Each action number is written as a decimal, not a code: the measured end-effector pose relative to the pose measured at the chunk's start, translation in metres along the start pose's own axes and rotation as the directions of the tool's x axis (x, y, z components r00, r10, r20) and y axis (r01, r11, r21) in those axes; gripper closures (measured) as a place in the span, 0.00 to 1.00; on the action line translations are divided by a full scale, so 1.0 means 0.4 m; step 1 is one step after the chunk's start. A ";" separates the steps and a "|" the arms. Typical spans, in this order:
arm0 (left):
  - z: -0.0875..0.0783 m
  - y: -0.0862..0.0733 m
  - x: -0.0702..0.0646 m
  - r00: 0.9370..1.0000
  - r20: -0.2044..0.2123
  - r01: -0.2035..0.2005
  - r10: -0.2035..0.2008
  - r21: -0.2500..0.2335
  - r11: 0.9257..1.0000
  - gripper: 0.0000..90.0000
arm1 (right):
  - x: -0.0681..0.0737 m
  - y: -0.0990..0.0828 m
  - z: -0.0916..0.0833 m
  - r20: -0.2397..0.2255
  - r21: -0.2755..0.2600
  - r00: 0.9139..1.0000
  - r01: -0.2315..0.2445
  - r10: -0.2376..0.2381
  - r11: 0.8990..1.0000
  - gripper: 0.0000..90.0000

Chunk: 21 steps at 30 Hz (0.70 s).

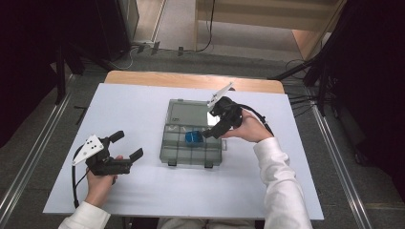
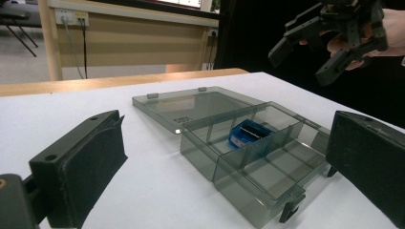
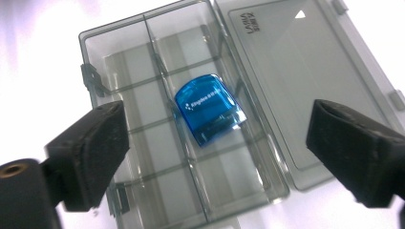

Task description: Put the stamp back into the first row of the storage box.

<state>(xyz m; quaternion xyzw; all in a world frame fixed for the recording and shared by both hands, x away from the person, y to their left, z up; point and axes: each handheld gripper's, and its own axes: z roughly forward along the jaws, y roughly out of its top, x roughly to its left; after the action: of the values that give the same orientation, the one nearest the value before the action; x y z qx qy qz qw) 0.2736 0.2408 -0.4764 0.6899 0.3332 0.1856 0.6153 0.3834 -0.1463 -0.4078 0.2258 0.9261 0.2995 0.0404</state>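
Observation:
A smoky clear compartment box (image 1: 168,155) lies in the middle of the table with its lid (image 1: 187,113) folded back flat. A small translucent blue case with white print (image 1: 193,138) (image 3: 207,107) lies in a middle compartment on the lid side. My right gripper (image 1: 214,119) hovers above the box's right side, open, its jaws (image 3: 222,148) wide apart above the blue case and holding nothing. My left gripper (image 1: 127,145) rests low, left of the box, open and empty. In the left gripper view the box (image 2: 239,186) and the blue case (image 2: 248,133) lie ahead, with the right gripper (image 2: 305,59) above them.
A white cover (image 1: 143,191) spreads over the table, and a wooden edge (image 1: 191,80) shows at the back. Two latches (image 1: 172,163) hang off the box's near side. Floor rails and cables run beside and behind the table.

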 end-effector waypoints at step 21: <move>0.006 0.000 0.004 1.000 0.007 0.019 -0.019 -0.013 1.000 0.00 | -0.016 -0.153 -0.114 0.058 -0.084 0.980 -0.186 0.191 0.979 0.00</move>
<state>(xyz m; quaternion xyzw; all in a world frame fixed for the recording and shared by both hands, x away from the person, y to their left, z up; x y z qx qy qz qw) 0.2764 0.2399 -0.4768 0.6834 0.3366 0.1795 0.6225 0.3556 -0.2176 -0.4060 0.3208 0.8862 0.3303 0.0512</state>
